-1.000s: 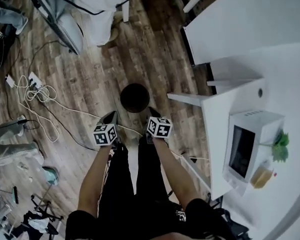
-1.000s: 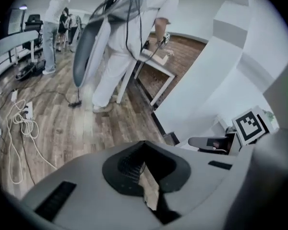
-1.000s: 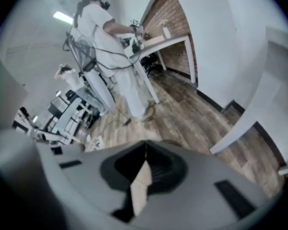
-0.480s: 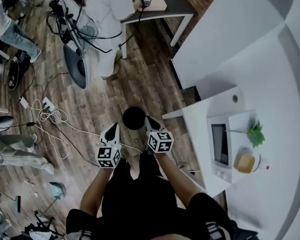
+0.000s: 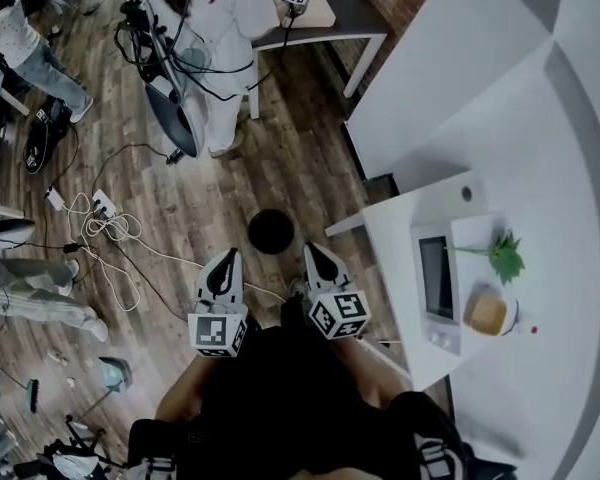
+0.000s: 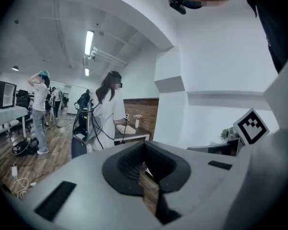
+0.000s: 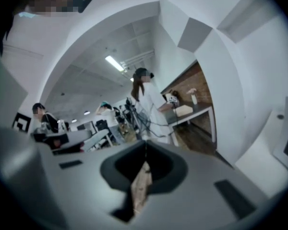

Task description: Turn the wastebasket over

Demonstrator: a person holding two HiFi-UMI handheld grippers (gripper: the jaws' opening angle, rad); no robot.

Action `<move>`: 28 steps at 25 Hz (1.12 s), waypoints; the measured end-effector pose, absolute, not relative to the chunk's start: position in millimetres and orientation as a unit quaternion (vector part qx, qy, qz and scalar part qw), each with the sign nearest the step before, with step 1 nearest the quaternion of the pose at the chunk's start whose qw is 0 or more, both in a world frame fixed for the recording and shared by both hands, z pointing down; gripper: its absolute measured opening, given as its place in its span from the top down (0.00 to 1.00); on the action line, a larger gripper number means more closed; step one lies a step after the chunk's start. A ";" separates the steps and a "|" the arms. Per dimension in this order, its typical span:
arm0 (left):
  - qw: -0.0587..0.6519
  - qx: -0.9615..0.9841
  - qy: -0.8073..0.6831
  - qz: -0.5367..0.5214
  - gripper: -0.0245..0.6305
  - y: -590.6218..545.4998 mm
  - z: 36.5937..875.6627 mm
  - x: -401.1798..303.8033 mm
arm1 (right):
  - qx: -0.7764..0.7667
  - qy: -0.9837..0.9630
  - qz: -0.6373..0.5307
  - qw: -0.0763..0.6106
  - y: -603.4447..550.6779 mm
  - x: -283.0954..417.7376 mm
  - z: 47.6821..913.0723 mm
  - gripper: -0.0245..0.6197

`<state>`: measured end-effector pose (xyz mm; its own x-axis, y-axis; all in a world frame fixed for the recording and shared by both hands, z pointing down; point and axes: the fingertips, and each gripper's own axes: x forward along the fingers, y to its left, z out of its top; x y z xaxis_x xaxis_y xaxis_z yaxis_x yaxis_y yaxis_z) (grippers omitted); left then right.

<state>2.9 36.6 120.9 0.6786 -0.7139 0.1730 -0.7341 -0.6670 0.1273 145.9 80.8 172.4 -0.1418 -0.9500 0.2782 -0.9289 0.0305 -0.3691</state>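
The wastebasket is a small dark round shape on the wooden floor, seen from straight above; I cannot tell whether its mouth or its base faces up. My left gripper and right gripper hang side by side high above the floor, just nearer to me than the basket, and neither touches it. Both are shut with nothing between the jaws. In the left gripper view the left gripper points about level across the room, and so does the right gripper in its own view. The basket shows in neither gripper view.
A white counter stands at the right with a boxy appliance and a small plant. A person in white stands at a dark table ahead. Cables and a power strip lie on the floor at left.
Both grippers have risen together from close beside the wastebasket, and my head has risen with them. The basket has stayed on the floor and now looks smaller.
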 end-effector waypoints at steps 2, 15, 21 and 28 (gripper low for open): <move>0.094 0.912 -0.397 0.045 0.91 43.1 113.7 -0.4 | -0.653 0.722 -0.227 0.020 91.3 139.7 161.0 0.91; 0.090 0.913 -0.396 0.024 0.91 49.8 106.3 -0.2 | -0.628 0.744 -0.227 0.030 105.7 109.7 150.0 0.91; 0.116 0.914 -0.388 0.022 0.91 49.0 118.0 -2.8 | -0.625 0.742 -0.238 0.039 106.0 107.7 154.7 0.91; 0.118 0.916 -0.382 0.027 0.91 51.6 122.8 1.1 | -0.630 0.736 -0.246 0.041 109.7 110.2 160.7 0.91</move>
